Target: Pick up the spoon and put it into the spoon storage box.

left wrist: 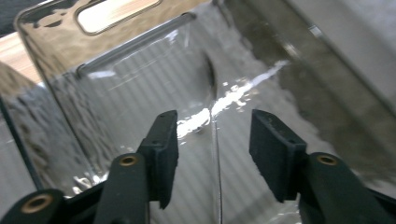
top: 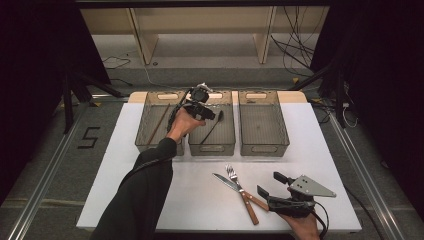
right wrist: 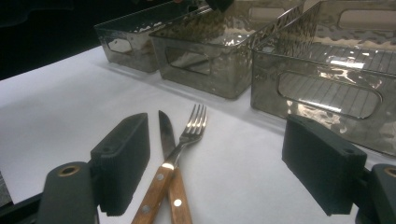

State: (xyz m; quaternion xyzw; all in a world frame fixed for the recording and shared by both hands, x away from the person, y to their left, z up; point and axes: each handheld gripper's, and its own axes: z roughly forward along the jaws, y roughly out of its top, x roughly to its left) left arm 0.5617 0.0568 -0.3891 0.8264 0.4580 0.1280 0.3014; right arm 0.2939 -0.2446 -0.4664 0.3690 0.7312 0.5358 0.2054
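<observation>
The right gripper point(top: 274, 183) rests open at the near right of the white worktop point(top: 125, 175), just right of the crossed knife point(top: 235, 190) and fork point(top: 234, 176). Farther off, the left gripper point(top: 212, 114) hangs open over the middle bin point(top: 212, 147), where a dark spoon point(top: 214, 125) lies.

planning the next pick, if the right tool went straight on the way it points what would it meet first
Probably the fork and knife crossed on the table; the right tool stands open and aims just over them toward the bins, so depth is unclear.
</observation>
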